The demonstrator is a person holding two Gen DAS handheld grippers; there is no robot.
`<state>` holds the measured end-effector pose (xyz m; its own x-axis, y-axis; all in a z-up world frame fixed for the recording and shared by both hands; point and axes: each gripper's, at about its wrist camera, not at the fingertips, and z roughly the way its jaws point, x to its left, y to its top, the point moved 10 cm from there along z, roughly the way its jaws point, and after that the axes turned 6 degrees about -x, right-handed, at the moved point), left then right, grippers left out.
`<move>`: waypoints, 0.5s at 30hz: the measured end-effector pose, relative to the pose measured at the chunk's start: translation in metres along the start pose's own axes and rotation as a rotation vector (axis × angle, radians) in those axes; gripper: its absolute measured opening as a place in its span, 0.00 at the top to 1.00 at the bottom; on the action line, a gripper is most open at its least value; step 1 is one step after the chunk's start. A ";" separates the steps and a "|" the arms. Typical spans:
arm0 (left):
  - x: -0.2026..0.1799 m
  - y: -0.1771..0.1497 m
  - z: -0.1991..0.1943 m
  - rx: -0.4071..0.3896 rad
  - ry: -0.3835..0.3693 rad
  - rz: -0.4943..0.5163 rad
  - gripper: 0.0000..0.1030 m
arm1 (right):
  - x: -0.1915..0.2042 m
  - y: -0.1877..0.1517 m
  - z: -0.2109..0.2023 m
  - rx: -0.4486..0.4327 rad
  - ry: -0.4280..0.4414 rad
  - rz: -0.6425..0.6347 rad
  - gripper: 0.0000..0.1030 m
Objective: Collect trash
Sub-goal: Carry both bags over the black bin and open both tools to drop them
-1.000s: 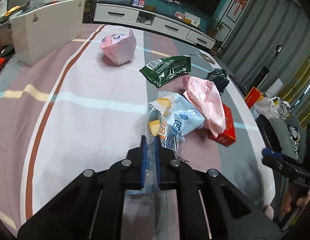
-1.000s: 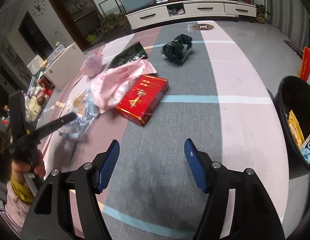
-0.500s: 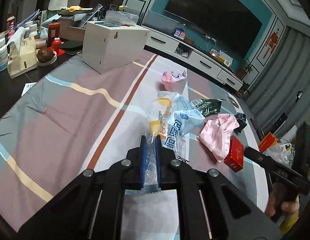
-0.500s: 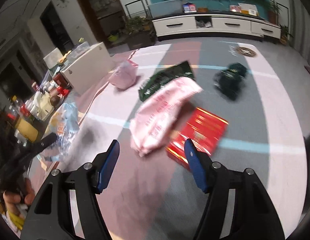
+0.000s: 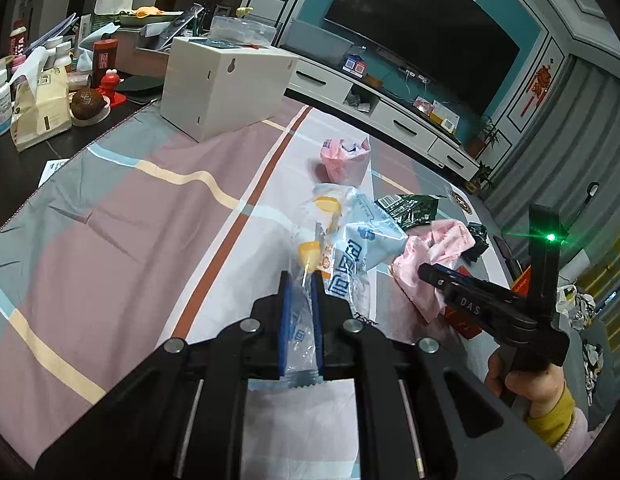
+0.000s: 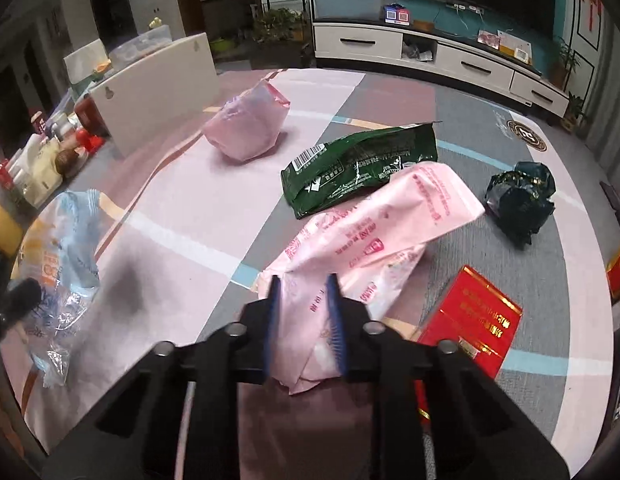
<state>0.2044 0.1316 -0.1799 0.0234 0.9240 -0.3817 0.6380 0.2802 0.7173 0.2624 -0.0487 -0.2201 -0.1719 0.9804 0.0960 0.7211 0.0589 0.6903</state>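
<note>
Over the striped tablecloth [image 5: 150, 216], the left gripper [image 5: 301, 312] pinches a light-blue snack wrapper [image 5: 349, 248], lifted clear. Beside it, the right gripper [image 6: 304, 320] is clamped on a long pink plastic bag [image 6: 373, 228], its far end draped over a green pouch [image 6: 361, 160], near a red box [image 6: 473, 324].

The red box [image 6: 473, 322] is partly hidden behind the right tongs [image 6: 303, 322]; print on the pink bag [image 6: 373, 232] is too small to read.
</note>
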 end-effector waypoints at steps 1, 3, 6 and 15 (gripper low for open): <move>0.000 0.000 0.000 0.000 -0.002 0.001 0.90 | -0.001 0.000 -0.003 -0.006 0.008 0.010 0.93; -0.002 -0.001 -0.001 0.001 -0.010 0.002 0.90 | 0.000 0.003 -0.012 -0.026 0.028 0.022 0.97; -0.007 -0.003 -0.005 0.004 -0.025 0.007 0.90 | 0.004 0.010 -0.042 -0.073 0.086 0.047 0.98; -0.038 -0.008 -0.023 0.009 -0.067 0.052 0.90 | -0.008 0.000 -0.123 -0.162 0.130 0.079 0.98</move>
<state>0.1803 0.0999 -0.1579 0.1077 0.9177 -0.3823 0.6417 0.2296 0.7318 0.1816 -0.0798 -0.1324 -0.2114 0.9477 0.2389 0.6201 -0.0589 0.7823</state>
